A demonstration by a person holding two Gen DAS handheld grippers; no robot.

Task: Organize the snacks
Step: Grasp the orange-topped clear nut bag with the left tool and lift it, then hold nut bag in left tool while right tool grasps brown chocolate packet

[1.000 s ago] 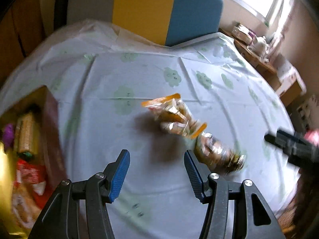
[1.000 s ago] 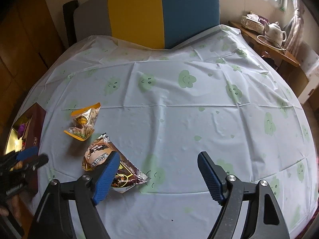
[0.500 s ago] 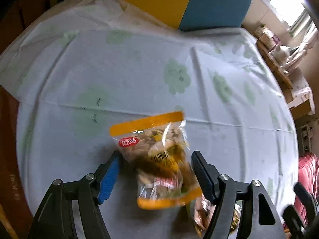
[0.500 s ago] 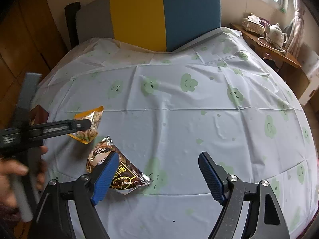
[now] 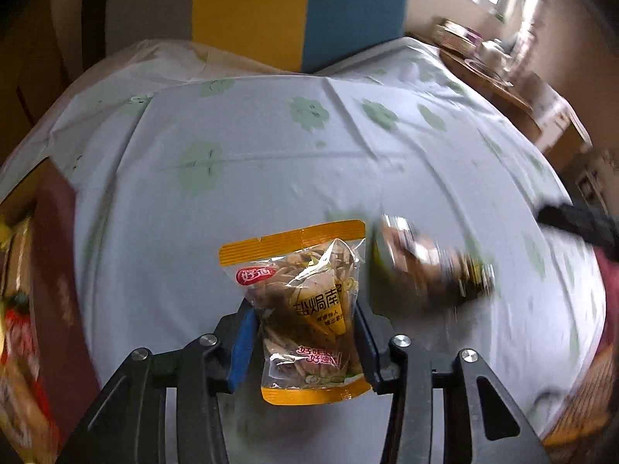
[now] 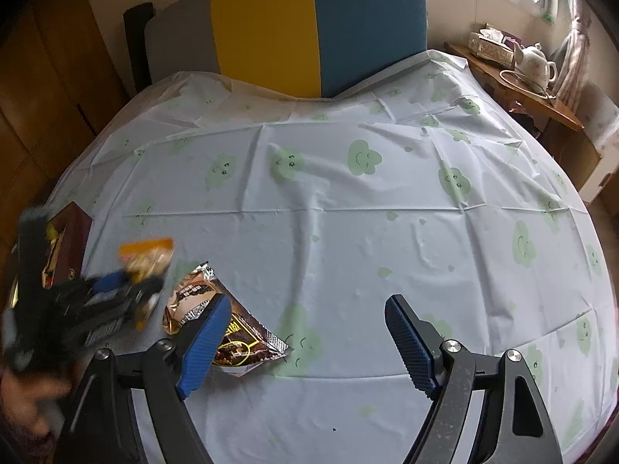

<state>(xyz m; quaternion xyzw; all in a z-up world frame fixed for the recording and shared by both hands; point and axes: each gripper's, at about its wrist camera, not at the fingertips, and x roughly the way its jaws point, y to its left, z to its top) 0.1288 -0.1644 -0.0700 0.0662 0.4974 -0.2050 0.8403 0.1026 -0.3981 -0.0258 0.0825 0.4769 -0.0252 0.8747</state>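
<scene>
Left gripper point(image 5: 305, 342): jaws clamp nut bag point(image 5: 305, 309).
Right gripper point(image 6: 309, 342): jaws apart, empty.
Left to do: brown packet point(image 6: 228, 332) lies on worktop point(image 6: 387, 232); box point(image 5: 50, 270) part-filled.

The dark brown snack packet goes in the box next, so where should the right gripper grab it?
The dark brown snack packet lies flat and slanted on the tablecloth. Bring the open right gripper down from above onto its crimped upper-left end, which stands slightly raised, probably giving the fingers an edge to pinch.

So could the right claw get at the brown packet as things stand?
Probably yes. The right claw is open and empty, and the brown packet lies flat on the cloth by its left finger, with nothing on top; the left claw is busy with the orange packet.
</scene>
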